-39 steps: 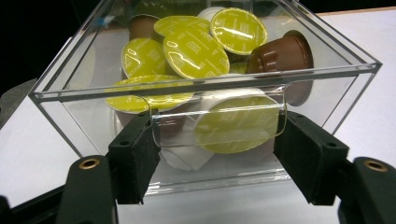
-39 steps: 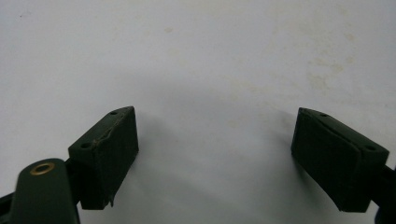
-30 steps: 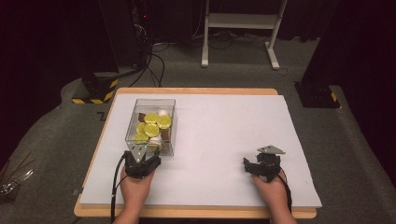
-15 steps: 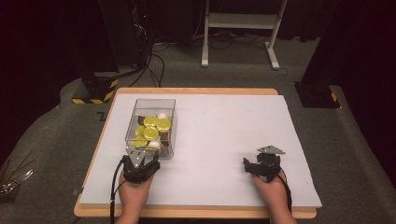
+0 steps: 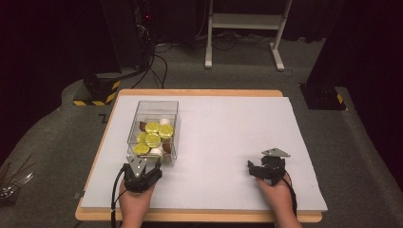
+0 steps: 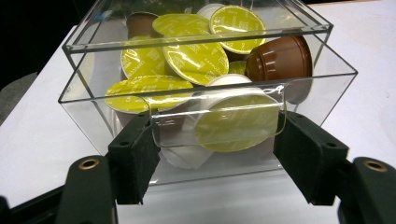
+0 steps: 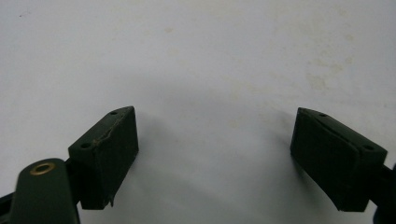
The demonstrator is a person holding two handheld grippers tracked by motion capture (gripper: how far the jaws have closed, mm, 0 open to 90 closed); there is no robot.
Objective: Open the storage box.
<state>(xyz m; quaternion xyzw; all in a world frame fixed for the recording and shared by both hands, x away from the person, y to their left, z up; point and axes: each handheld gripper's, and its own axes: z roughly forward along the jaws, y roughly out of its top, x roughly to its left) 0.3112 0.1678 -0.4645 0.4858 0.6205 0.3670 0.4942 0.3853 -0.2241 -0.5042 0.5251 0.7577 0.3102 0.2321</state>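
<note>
Up above the worktop (image 5: 228, 123), white sheet across it. At nine o'clock of centre sits a clear plastic box (image 5: 153, 130), loaded with yellow-lidded coffee capsules (image 5: 153, 139) plus a few brown and white ones. The left hand-held gripper (image 5: 141, 170) sits at seven o'clock, jaws spread, just short of the box's near wall. Whether it touches, hard to call from here. Over at five o'clock, the right hand-held gripper (image 5: 262, 167) rests on bare white sheet, well apart from the box, grey plate on top.

Left gripper (image 5: 141, 172) and right gripper (image 5: 269, 167): jaws spread wide, each held low in a hand (image 5: 135, 202) near the body.
</note>
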